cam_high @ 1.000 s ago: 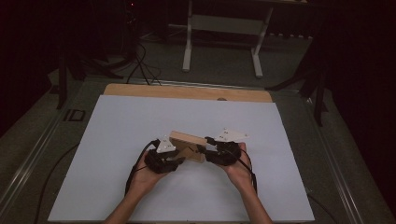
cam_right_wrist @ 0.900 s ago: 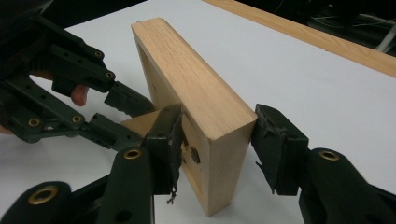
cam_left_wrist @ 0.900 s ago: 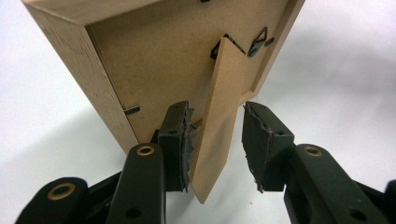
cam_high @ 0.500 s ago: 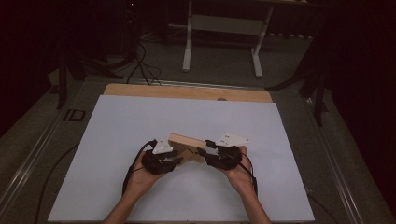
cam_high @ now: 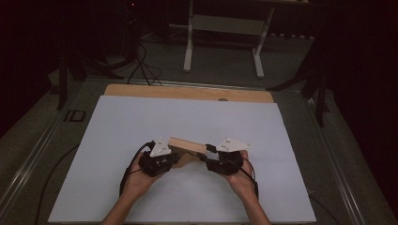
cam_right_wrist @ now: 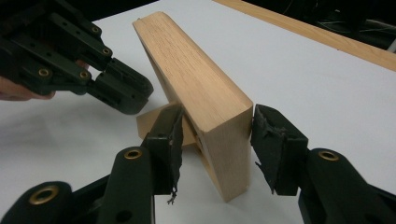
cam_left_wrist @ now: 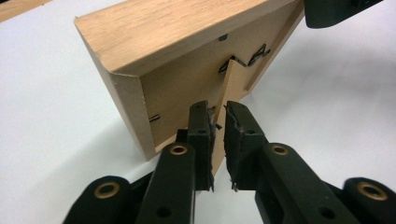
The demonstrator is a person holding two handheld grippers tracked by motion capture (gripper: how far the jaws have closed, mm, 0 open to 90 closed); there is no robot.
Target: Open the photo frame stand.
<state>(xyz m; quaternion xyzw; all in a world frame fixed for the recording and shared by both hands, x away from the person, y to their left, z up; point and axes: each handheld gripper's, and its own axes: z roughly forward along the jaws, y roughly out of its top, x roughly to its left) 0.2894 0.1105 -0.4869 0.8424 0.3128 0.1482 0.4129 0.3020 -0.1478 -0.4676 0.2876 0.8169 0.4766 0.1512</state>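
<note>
on the white table [cam_high: 117,131], your right gripper [cam_right_wrist: 215,140] clamped the picture frame [cam_right_wrist: 196,88] end; your left gripper [cam_left_wrist: 218,135], just closing, pinched its back stand [cam_left_wrist: 229,93].

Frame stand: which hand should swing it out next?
Left, probably. The left tool has just closed its jaws on the thin stand at the back of the frame. The right tool grips the frame's end edge, so it is better placed to steady it.
</note>
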